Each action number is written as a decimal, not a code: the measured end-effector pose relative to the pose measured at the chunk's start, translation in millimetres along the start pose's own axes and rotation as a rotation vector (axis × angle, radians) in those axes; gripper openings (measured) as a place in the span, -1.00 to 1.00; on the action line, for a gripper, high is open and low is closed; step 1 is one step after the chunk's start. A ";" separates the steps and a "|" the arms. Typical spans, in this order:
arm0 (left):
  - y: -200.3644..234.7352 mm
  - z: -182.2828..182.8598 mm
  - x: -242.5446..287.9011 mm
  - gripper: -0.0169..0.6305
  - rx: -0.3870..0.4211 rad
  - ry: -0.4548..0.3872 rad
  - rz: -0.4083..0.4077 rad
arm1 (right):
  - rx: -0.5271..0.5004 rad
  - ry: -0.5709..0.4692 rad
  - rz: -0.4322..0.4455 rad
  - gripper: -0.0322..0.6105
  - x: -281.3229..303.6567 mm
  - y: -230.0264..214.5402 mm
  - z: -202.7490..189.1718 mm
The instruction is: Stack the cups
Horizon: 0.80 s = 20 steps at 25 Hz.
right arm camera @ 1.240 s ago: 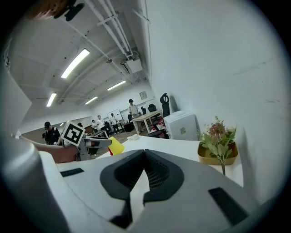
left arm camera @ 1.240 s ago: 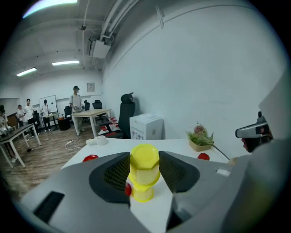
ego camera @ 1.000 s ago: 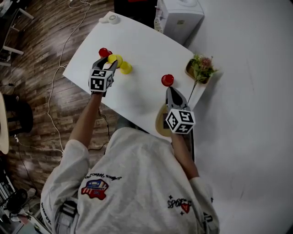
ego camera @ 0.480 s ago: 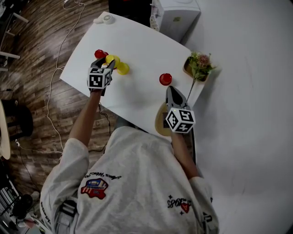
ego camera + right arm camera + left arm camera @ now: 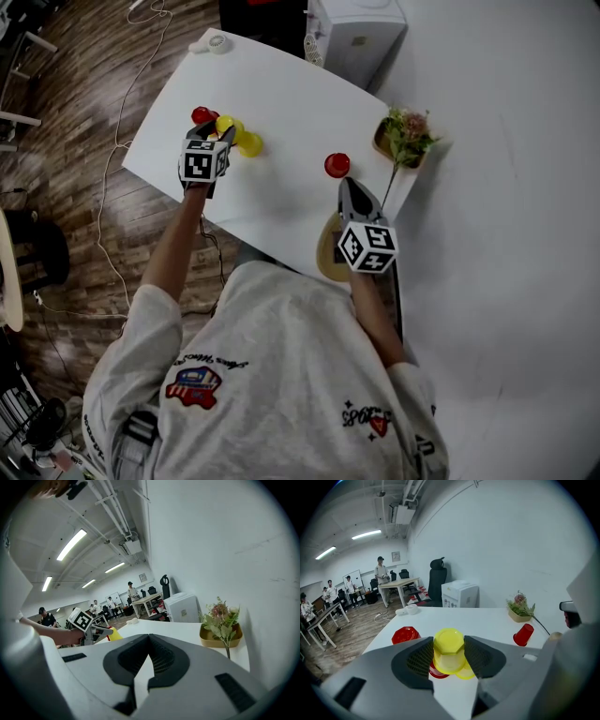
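Observation:
My left gripper (image 5: pixel 217 133) is at the table's far left, shut on an upturned yellow cup (image 5: pixel 449 649) whose sides are pinched between the two pads. Just below and behind it sit a second yellow cup (image 5: pixel 250 143) and a red rim (image 5: pixel 434 671). An upturned red cup (image 5: pixel 405 634) stands further left. Another red cup (image 5: pixel 337 165) lies on its side right of centre, just beyond my right gripper (image 5: pixel 349 186). That right gripper (image 5: pixel 149 641) is shut, with nothing between its jaws.
The white table (image 5: pixel 281 112) holds a potted plant (image 5: pixel 405 136) at its right corner and a small white object (image 5: pixel 217 42) at the far corner. A white cabinet (image 5: pixel 356 33) stands behind the table. A round wooden piece (image 5: pixel 328 248) sits at the near edge. Cables trail over the wooden floor (image 5: pixel 84 141).
The head view has shifted slightly. Both grippers and the cups keep the same places relative to each other.

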State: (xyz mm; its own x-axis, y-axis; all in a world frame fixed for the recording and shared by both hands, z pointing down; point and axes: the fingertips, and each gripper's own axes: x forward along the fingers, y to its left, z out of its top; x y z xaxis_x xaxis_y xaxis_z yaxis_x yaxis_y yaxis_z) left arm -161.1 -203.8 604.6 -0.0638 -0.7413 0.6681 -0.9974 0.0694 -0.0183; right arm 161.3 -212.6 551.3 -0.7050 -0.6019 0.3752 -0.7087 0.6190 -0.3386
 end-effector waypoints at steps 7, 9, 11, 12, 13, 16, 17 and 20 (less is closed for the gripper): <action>-2.7 7.1 -6.2 -0.31 0.028 -0.011 0.004 | 0.002 -0.004 -0.006 -0.90 -1.5 -4.2 2.7; -6.3 14.0 -13.9 -0.29 0.033 -0.036 0.004 | 0.004 -0.005 -0.007 -0.90 -2.0 -5.5 2.1; -11.8 19.4 -24.7 -0.29 0.035 -0.065 0.005 | 0.006 -0.007 -0.008 -0.90 -3.0 -5.7 1.1; -16.2 21.6 -30.1 -0.29 0.039 -0.079 0.003 | 0.007 -0.008 -0.008 -0.90 -3.6 -5.7 1.0; -21.9 23.5 -34.9 -0.29 0.048 -0.091 -0.001 | 0.006 -0.010 -0.008 -0.90 -4.2 -5.7 1.1; -46.7 27.6 -43.0 -0.29 0.091 -0.117 -0.039 | 0.004 -0.017 -0.011 -0.90 -6.9 -5.9 3.0; -56.0 28.0 -42.9 -0.28 0.100 -0.121 -0.058 | 0.003 -0.020 -0.013 -0.90 -7.9 -6.2 3.8; -83.3 25.9 -36.1 -0.29 0.109 -0.127 -0.123 | 0.003 -0.027 -0.019 -0.90 -11.5 -7.0 5.9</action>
State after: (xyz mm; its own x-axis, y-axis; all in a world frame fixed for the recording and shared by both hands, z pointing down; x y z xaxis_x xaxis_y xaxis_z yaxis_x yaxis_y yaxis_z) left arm -76.6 -200.2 562.8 0.0623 -0.8186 0.5709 -0.9951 -0.0950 -0.0275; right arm 174.2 -213.0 544.2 -0.6921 -0.6269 0.3579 -0.7218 0.6061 -0.3342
